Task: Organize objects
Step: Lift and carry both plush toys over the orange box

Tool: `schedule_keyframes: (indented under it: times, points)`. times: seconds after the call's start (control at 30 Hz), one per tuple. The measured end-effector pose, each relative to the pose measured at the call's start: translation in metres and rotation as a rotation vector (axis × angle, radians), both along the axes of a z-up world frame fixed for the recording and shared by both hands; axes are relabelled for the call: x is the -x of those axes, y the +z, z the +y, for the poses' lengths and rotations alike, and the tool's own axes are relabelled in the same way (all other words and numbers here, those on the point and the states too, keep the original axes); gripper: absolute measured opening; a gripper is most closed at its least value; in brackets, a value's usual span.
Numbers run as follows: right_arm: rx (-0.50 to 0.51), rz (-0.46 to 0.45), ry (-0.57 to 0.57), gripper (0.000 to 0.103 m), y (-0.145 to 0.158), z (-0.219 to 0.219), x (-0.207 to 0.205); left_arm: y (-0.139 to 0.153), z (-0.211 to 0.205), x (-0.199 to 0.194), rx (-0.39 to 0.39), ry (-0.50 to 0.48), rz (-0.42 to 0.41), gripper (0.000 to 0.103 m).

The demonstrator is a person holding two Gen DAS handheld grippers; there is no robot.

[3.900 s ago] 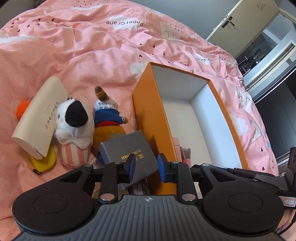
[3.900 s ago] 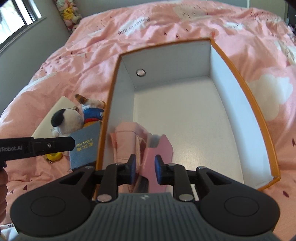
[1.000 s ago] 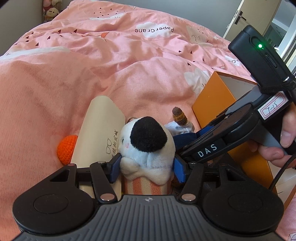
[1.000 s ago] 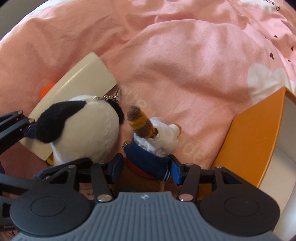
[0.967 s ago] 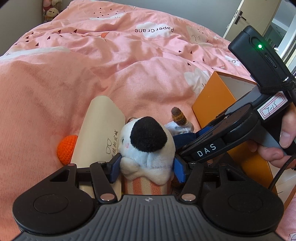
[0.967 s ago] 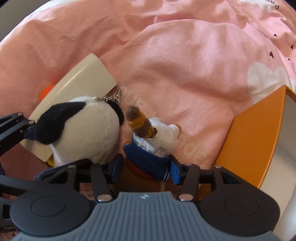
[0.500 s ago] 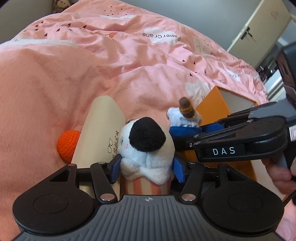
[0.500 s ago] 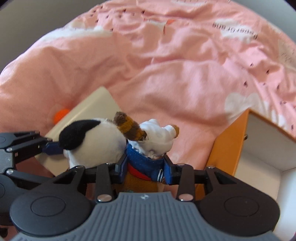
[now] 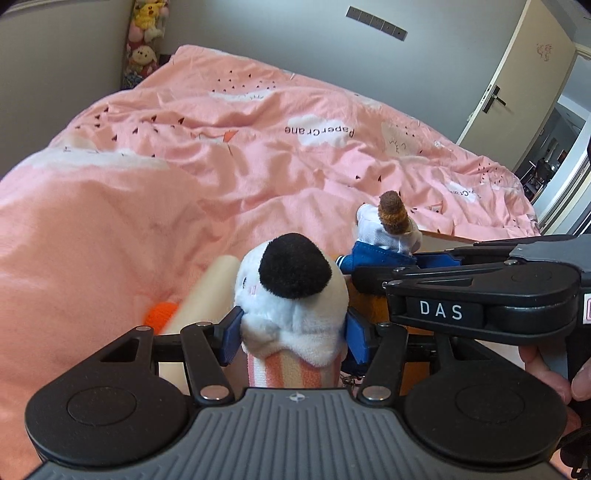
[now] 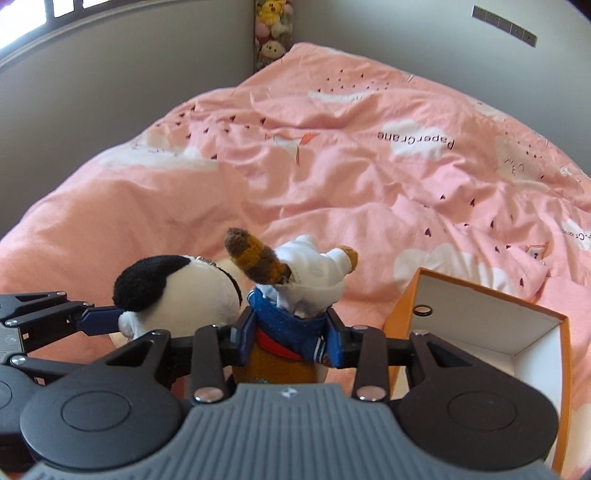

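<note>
My left gripper (image 9: pixel 291 334) is shut on a white plush toy (image 9: pixel 291 291) with a black patch and a striped orange base, held above the pink bed. My right gripper (image 10: pixel 288 338) is shut on a small brown doll (image 10: pixel 291 295) in a blue jacket and white hood, also lifted. The plush also shows in the right wrist view (image 10: pixel 177 295), and the doll in the left wrist view (image 9: pixel 384 232). The orange box (image 10: pixel 402 314) with a white inside stands open to the right of the doll.
A cream case (image 9: pixel 207 299) and an orange knitted ball (image 9: pixel 160 312) lie on the pink duvet (image 9: pixel 221 155) under the left gripper. Plush toys (image 10: pixel 271 29) hang in the far corner. A door (image 9: pixel 517 74) stands at the right.
Both grippers have lifted their toys up off the bed, and the views have tilted up toward the far wall. The cream case and orange ball stay behind below.
</note>
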State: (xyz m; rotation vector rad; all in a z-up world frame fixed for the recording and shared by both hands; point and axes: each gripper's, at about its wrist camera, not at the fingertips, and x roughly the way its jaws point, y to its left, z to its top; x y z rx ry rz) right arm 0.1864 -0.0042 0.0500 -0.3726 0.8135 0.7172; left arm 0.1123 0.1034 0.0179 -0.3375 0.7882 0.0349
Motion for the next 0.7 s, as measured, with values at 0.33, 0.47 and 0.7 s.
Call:
schedule_keyframes:
  times: [0.33, 0.47, 0.7]
  points:
    - [-0.063, -0.031, -0.052, 0.040, 0.038, -0.063, 0.028, 0.033, -0.020, 0.030, 0.045, -0.022, -0.061, 0.065]
    - [-0.092, -0.020, -0.077, 0.040, 0.050, -0.093, 0.036, 0.044, -0.036, 0.038, 0.049, -0.058, -0.084, 0.065]
    - [-0.091, -0.014, -0.128, 0.040, 0.063, -0.142, 0.047, 0.053, -0.071, 0.041, 0.080, -0.150, -0.094, 0.065]
